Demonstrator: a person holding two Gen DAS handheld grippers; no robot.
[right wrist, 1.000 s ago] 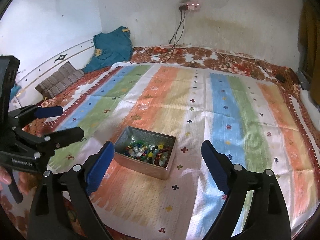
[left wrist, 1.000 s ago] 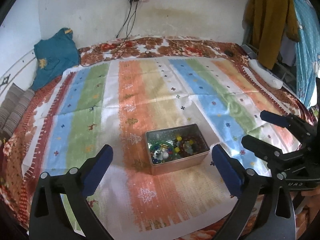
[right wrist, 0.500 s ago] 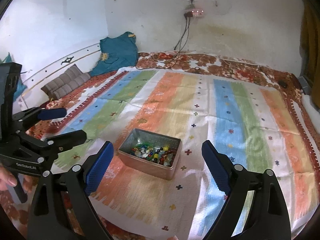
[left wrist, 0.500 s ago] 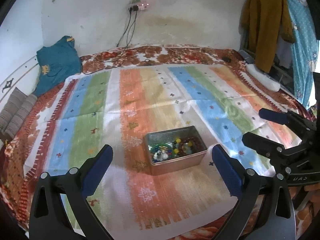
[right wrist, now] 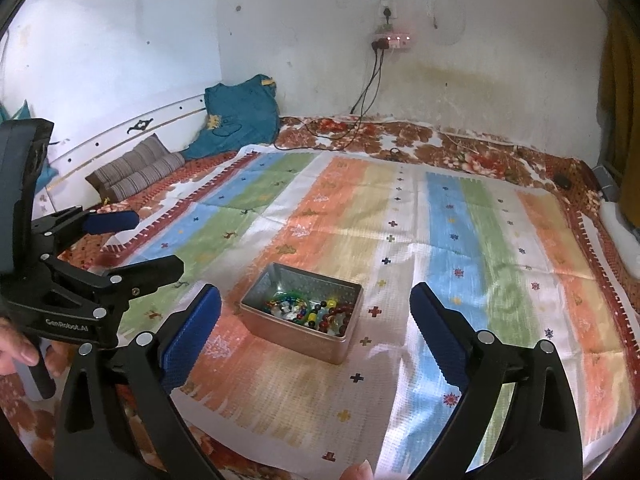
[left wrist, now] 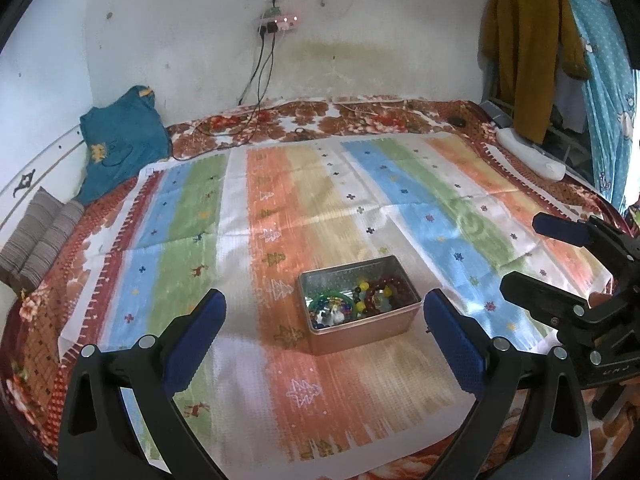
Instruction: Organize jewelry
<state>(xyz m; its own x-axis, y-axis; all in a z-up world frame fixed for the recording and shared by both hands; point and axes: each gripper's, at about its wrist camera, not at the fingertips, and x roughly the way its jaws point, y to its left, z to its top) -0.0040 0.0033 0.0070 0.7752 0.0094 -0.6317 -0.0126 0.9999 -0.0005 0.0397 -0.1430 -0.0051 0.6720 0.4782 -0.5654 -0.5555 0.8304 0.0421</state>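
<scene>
A small open metal tin (left wrist: 394, 326) (right wrist: 276, 322) sits on a striped mat, holding a tangle of coloured bead jewelry (left wrist: 356, 300) (right wrist: 308, 310). My left gripper (left wrist: 322, 322) is open and empty, held above the mat's near edge with the tin between and beyond its blue fingertips. My right gripper (right wrist: 314, 320) is open and empty too, likewise back from the tin. Each gripper shows in the other's view, the right one (left wrist: 556, 256) at the far right and the left one (right wrist: 132, 240) at the far left.
The striped mat (left wrist: 280, 208) (right wrist: 460, 240) lies on a floral-covered bed (left wrist: 360, 114). A teal garment (left wrist: 120, 140) and striped cushion (left wrist: 36, 236) lie at the left. Cables (left wrist: 260, 80) hang from a wall socket. Clothes (left wrist: 532, 48) hang at the right.
Both grippers have drawn back and tilted upward, so the tin sits lower and farther in each view. Both stay open and empty.
</scene>
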